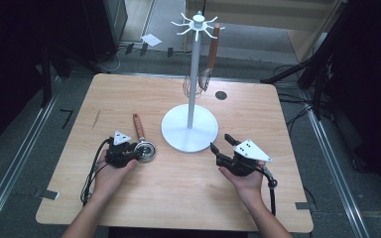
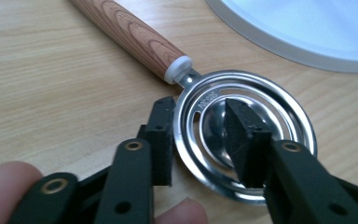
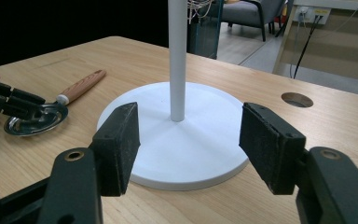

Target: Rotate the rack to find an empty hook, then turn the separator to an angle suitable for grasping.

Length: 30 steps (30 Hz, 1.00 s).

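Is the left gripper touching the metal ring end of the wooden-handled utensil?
Touching. In the left gripper view, the left gripper is clamped on the utensil's metal ring: one pad on the outer rim, the other inside the ring.

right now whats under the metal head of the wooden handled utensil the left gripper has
Bare wooden table lies under the utensil's metal head, showing through its slots. The left gripper is shut on its rim, one pad outside, one inside. The spot beneath the head's solid centre is covered.

The stand (image 1: 189, 128) sits mid-table (image 1: 178, 198), a whisk (image 1: 191, 87) and another utensil (image 1: 211, 52) hanging from its top hooks. Left of its base lies the strainer (image 1: 142, 139) (handle pointing away from the person). The left gripper (image 1: 129, 152) is at the strainer's bowl; the right gripper (image 1: 221, 148) is just right of the base.
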Available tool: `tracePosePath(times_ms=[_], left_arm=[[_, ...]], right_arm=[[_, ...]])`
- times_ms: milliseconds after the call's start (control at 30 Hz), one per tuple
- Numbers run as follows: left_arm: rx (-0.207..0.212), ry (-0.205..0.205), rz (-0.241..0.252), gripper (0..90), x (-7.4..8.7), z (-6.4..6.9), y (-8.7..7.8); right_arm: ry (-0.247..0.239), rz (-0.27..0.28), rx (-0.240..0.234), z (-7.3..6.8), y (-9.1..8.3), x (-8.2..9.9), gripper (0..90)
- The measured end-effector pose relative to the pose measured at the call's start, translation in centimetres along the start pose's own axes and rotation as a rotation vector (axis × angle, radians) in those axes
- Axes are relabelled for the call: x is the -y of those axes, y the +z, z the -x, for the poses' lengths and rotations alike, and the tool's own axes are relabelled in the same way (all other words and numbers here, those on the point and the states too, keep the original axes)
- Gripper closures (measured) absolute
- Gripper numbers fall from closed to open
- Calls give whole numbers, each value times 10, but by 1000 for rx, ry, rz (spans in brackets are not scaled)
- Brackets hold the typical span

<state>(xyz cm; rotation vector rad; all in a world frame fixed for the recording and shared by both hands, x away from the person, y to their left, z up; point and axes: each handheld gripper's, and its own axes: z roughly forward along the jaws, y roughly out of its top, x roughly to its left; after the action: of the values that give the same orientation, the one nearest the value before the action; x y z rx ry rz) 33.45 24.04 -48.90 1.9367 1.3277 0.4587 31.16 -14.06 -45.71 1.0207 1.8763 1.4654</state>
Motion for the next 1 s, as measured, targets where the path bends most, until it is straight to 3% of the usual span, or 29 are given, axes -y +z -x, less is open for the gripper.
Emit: tracePosePath(times_ms=[200,333,567,667,800,867,1000], left_arm=[[57,-14,-8,721,7,-5,-8],[85,-1,-22,726,12,-2,-15],[129,57,-49,724,24,9,-29],[134,63,-53,722,26,11,-31],[174,88,-80,723,29,16,-36],[184,98,-83,647,29,17,-38],[190,52,-27,447,17,17,-38]], right_arm=[[-12,-3,1,-2,0,0,388],[-25,-9,-3,-4,0,1,387],[-41,-7,-12,-9,-1,1,386],[-46,-7,-16,-10,0,1,386],[-48,-10,-19,-11,1,2,384],[-47,-8,-18,-10,0,2,385],[-42,-4,-18,-10,0,1,385]])
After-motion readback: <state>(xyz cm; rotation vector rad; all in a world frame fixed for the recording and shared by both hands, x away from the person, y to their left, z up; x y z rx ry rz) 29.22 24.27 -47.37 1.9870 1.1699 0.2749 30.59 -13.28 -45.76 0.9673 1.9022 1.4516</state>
